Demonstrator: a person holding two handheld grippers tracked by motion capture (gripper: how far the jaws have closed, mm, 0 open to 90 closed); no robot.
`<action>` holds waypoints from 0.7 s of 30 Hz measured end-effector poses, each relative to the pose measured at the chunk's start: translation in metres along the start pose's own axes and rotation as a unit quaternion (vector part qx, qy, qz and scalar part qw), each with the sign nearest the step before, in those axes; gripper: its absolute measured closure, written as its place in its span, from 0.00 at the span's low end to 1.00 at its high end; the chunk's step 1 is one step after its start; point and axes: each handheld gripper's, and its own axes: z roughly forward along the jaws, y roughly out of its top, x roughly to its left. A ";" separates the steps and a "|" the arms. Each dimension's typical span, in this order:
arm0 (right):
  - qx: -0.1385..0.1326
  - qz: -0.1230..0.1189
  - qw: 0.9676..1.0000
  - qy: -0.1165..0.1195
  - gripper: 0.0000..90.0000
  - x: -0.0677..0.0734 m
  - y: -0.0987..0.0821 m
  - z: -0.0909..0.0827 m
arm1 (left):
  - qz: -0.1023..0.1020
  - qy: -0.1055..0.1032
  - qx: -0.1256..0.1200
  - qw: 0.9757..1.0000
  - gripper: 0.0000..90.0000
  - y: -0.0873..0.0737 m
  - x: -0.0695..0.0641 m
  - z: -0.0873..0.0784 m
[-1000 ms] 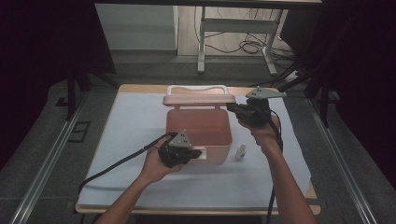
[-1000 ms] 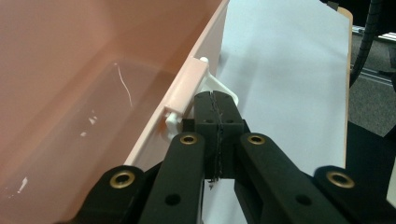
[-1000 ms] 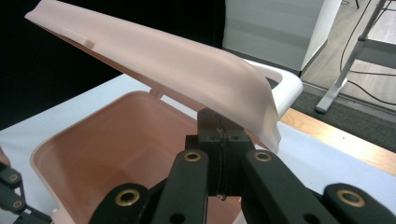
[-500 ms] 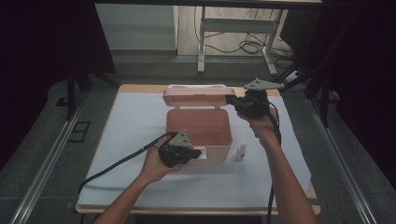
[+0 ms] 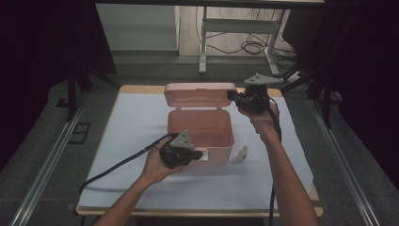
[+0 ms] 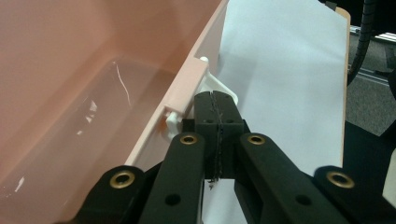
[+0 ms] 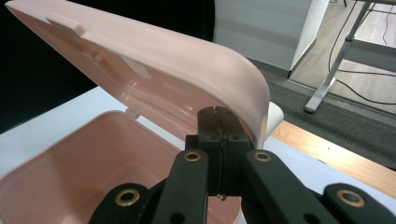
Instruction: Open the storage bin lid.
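1. A pink box (image 5: 201, 132) sits on the white sheet (image 5: 131, 122) that covers the table, near the middle of the sheet, with its lid (image 5: 200, 95) raised at the far side.
2. The left gripper (image 5: 195, 154) is at the box's near front wall. In the left gripper view its jaws are pressed together with nothing between them, and their tips sit right against the white latch (image 6: 219, 91) on the box's rim.
3. The right gripper (image 5: 231, 95) is at the right end of the raised lid. In the right gripper view its jaws are clenched, tips up against the underside of the lid's edge (image 7: 233, 79); no part of the lid is visibly pinched between them.
4. The box's inside (image 7: 84, 158) lies below and to the left of those jaws.
5. A small white bottle (image 5: 242, 152) stands on the sheet just right of the box.
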 end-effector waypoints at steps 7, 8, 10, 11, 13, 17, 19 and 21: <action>0.002 0.006 1.000 -0.008 0.99 -0.006 0.002 0.003 | 0.001 0.000 0.000 1.000 1.00 0.000 0.000 0.000; 0.002 0.007 1.000 -0.009 0.99 -0.007 0.002 0.003 | 0.001 0.000 0.000 1.000 1.00 0.000 0.000 0.000; 0.001 0.009 1.000 -0.010 0.99 -0.009 0.001 0.004 | -0.002 0.000 -0.004 1.000 1.00 0.000 -0.001 0.001; 0.002 0.010 1.000 -0.010 0.99 -0.010 0.001 0.004 | -0.002 0.000 -0.004 1.000 1.00 0.000 -0.001 0.000; 0.003 0.011 1.000 -0.011 0.99 -0.010 0.001 0.006 | -0.002 0.000 -0.004 1.000 1.00 0.000 -0.001 0.001; 0.004 0.012 1.000 -0.012 0.99 -0.012 0.002 0.008 | -0.002 0.000 -0.004 1.000 1.00 0.000 -0.001 0.001; 0.005 0.012 1.000 -0.013 0.99 -0.012 0.003 0.009 | -0.002 0.000 -0.004 1.000 1.00 0.000 -0.001 0.001; 0.005 0.013 1.000 -0.014 0.99 -0.013 0.004 0.010 | 0.000 0.000 -0.002 1.000 1.00 0.000 0.000 0.000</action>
